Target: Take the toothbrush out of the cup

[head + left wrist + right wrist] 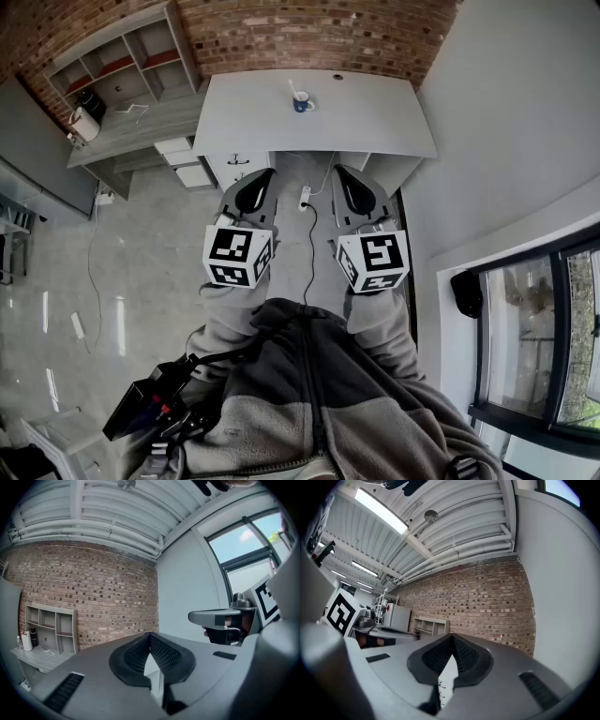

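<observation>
A blue cup stands at the far middle of the white table, with a white toothbrush sticking up out of it. Both grippers are held close to my body, well short of the table's near edge. My left gripper has its jaws meeting at the tip with nothing between them, as the left gripper view shows. My right gripper is likewise shut and empty. Both gripper views point up at the brick wall and ceiling, so neither shows the cup.
A grey shelf unit stands at the back left against the brick wall. White drawers sit beside the table. A power strip and cable lie on the floor ahead. A window is at the right.
</observation>
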